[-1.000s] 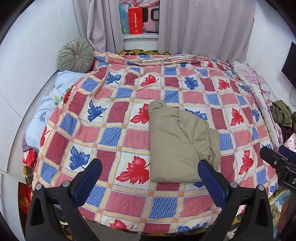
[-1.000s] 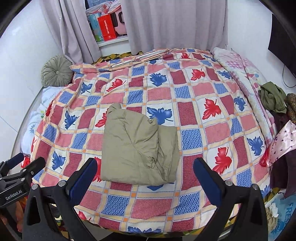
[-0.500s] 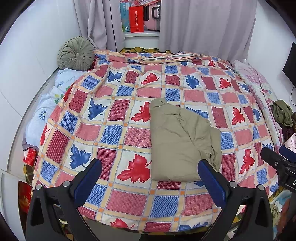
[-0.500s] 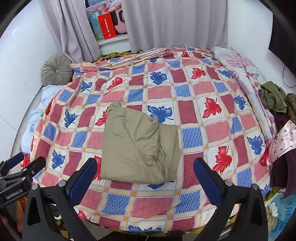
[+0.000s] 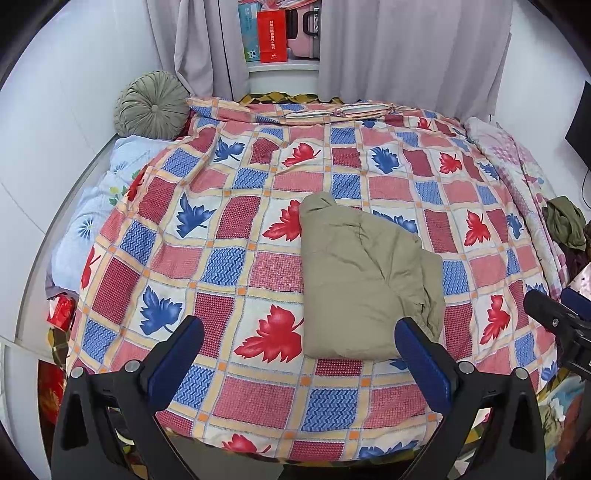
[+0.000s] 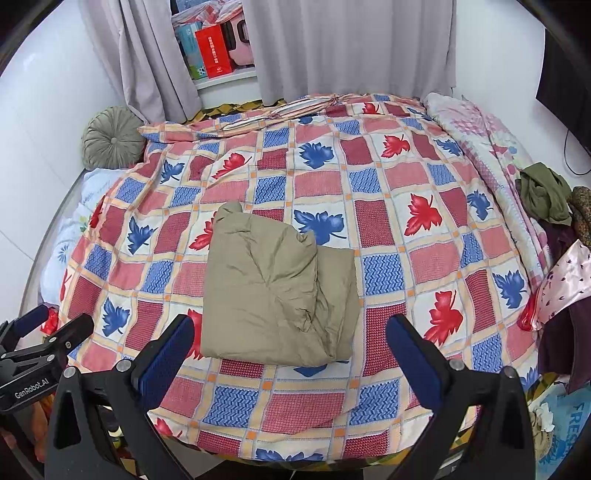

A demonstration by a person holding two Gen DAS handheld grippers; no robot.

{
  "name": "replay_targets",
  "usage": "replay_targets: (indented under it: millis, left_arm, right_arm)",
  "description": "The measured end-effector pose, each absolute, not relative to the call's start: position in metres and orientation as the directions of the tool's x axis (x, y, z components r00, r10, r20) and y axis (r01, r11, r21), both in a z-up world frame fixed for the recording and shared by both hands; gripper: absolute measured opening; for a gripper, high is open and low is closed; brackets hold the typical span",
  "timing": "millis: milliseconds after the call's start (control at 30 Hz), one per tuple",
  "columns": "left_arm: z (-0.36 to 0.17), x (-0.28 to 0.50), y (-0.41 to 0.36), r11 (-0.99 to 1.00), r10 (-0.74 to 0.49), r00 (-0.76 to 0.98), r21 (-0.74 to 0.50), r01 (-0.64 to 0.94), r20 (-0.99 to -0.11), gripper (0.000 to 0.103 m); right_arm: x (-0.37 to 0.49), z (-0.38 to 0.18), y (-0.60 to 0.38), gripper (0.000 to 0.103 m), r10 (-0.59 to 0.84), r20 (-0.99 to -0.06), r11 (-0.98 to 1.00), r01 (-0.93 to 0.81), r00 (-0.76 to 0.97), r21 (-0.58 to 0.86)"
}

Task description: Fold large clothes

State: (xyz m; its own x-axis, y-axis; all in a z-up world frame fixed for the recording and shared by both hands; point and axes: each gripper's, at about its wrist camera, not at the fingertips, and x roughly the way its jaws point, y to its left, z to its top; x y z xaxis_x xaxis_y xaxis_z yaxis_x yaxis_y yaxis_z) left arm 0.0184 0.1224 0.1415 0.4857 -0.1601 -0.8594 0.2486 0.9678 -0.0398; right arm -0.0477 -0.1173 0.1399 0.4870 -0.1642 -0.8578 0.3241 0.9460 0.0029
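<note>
A khaki garment (image 5: 364,282) (image 6: 275,291) lies folded into a rough rectangle on the bed, its right edge bunched in thick layers. It rests on a checked quilt (image 5: 229,236) (image 6: 399,221) with red and blue leaves. My left gripper (image 5: 299,343) is open, held back over the bed's near edge, left of the garment's front corner. My right gripper (image 6: 290,341) is open too, with the garment's front edge seen between its blue pads (image 6: 168,354). Neither touches the cloth. The right gripper's tip (image 5: 554,321) shows at the left view's right edge.
A round green cushion (image 5: 151,105) sits at the far left by the white wall. Grey curtains (image 5: 406,51) hang behind the bed, with a red box (image 5: 272,35) on the sill. A pile of clothes (image 6: 550,206) lies off the bed's right side. A pale sheet (image 5: 88,221) shows at left.
Both grippers have drawn slightly back and up from the bed, so the garment sits a little farther off. The garment has not moved and both stay open.
</note>
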Motion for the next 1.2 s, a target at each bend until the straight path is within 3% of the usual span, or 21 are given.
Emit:
replay_targets:
  millis: [1200]
  left_arm:
    - [0.1429,0.0231,0.1209,0.967,-0.158,0.482,-0.036,0.253,-0.862,0.103]
  right_arm:
    - [-0.0449,0.1424,-0.1206,0.103,-0.162,-0.859,0.948,0.319,0.486,0.001]
